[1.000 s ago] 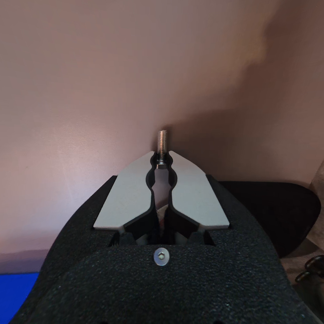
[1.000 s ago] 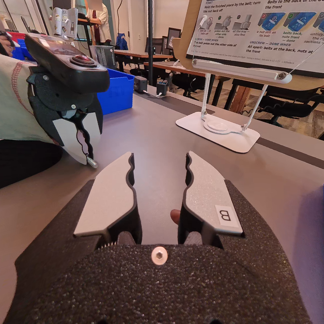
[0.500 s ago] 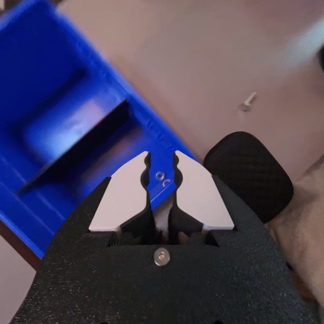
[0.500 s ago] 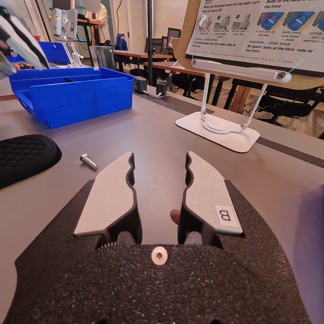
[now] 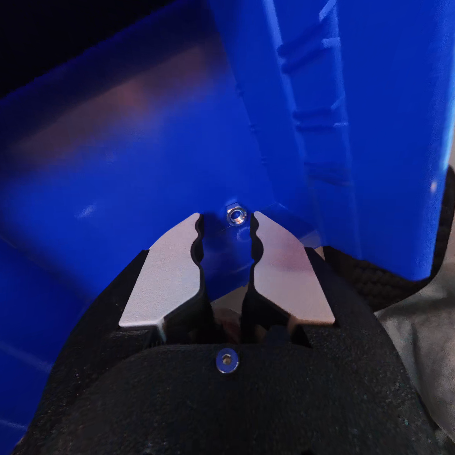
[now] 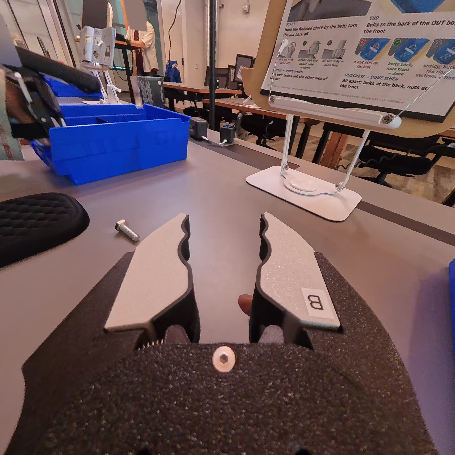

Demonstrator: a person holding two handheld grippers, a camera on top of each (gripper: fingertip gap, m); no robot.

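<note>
Open-plan office or lab workroom: rows of desks [image 6: 204, 89] with monitors [image 6: 243, 65] and office chairs [image 6: 394, 157], blue parts bins [image 6: 118, 147] and instruction sheet stand [image 6: 307, 189] on grey bench [image 6: 221, 197].

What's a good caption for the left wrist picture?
Open tongs hover over a silver nut in a blue bin.

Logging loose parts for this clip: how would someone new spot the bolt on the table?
Start at the blue bin on the grey table, then come forward to the black pad. Just right of the pad, left of the open right hand-held gripper, lies the bolt: the only small silver thing on the bare tabletop, lying flat with a hex head.
</note>
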